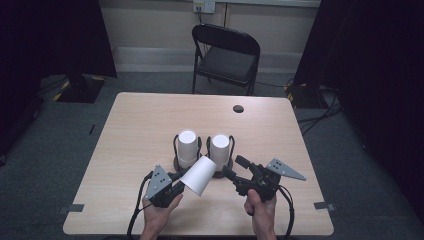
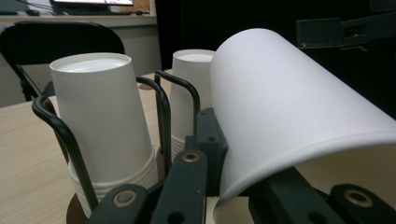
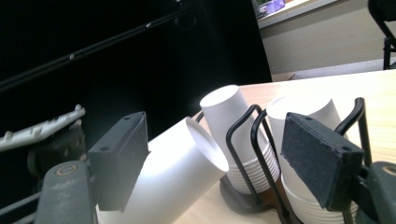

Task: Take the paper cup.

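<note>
Pale wood-grain counter, rectangular with rounded corners and a small dark round hole near its far edge, stands on grey carpet. Beyond its far edge sits a black folding chair against the wall.

Near the middle of the counter stand two black wire holders on round bases, side by side and just apart. Each carries a stack of white paper cups turned bottom-up: the left stack and the right stack.

At the near edge a person's two hands come in. The left hand carries the left gripper, whose black jaws are clamped on the rim of a single white paper cup. That cup is lifted off the counter and lies tilted, its closed bottom pointing up toward the stacks and its open mouth toward the gripper, just in front of the two holders. In the left gripper view the cup's rim sits pinched between the jaws.

The right hand carries the right gripper, jaws spread wide apart and holding nothing, just beside the right stack.
</note>
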